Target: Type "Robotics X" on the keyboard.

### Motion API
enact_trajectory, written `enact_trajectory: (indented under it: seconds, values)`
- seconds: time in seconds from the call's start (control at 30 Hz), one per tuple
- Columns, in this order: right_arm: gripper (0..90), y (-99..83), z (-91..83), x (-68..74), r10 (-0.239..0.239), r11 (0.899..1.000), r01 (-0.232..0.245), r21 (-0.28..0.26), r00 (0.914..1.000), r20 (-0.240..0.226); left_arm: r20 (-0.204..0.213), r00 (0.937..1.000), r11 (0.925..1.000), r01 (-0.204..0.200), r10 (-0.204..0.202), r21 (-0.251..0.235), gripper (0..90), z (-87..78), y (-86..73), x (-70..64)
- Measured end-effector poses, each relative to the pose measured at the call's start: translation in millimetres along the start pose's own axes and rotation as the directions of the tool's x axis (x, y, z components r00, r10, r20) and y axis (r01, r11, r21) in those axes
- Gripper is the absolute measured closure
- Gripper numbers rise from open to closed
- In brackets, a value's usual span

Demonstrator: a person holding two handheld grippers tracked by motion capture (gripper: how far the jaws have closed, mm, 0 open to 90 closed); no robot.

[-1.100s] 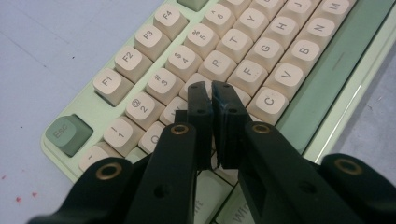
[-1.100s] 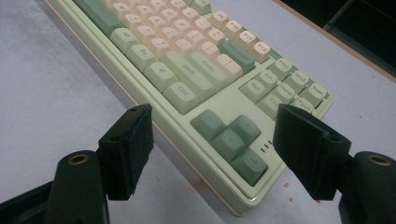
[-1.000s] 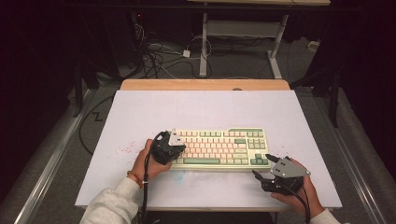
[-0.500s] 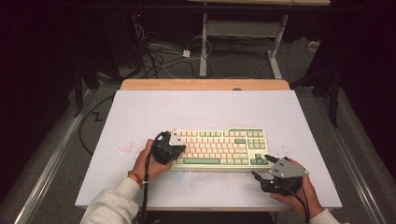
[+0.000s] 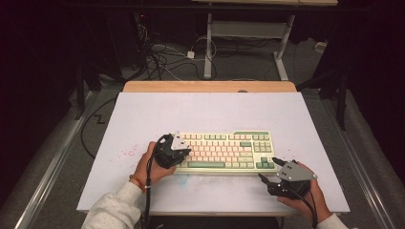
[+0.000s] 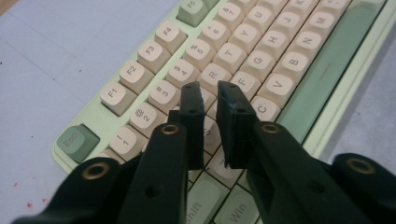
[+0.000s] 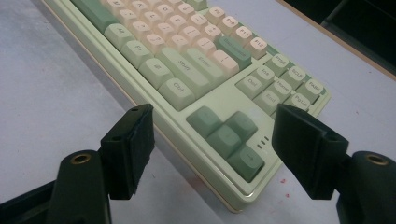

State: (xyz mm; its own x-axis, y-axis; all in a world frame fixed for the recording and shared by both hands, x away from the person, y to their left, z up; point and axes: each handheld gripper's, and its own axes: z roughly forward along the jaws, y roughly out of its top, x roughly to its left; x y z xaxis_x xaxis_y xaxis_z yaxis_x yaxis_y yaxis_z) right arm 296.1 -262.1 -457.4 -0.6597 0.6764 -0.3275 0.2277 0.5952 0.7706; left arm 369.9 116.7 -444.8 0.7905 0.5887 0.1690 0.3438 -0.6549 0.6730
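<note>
Fingers, left gripper (image 6: 211, 91): nearly closed, a narrow gap, holding nothing — poised above the letter keys at the keyboard's (image 5: 224, 151) left end.
Fingers, right gripper (image 7: 212, 135): spread wide, empty, straddling the near right corner by the arrow keys.
Keyboard location: flat on the counter (image 5: 205, 114), near its front edge.
Handling: judged rigid, moderately heavy; keycaps may pop off — grip the case edges or corners.
Obscured: keys beneath the left fingers; underside unseen.
</note>
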Motion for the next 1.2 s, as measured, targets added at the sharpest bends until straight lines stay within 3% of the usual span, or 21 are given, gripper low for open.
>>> enact_trajectory:
  seconds: [0.53,0.7,1.2]
  values:
    - [30.8,-0.4,0.9,0.4,-0.004,1.0,0.004,0.006,1.0,-0.005,-0.03,0.9995,0.9991,0.007,-0.008,-0.041,63.7,-9.9,-0.1,1.9]
    - [31.2,-0.9,0.8,0.0,-0.006,1.0,0.006,0.01,1.0,-0.004,-0.059,0.9982,0.9979,-0.009,0.005,-0.065,55.4,-12.7,-0.3,-0.7]
    - [31.2,-1.0,1.4,0.3,-0.008,1.0,0.008,0.013,1.0,-0.001,-0.094,0.9955,0.9961,-0.024,0.016,-0.085,45.8,-15.2,-0.1,-4.9]
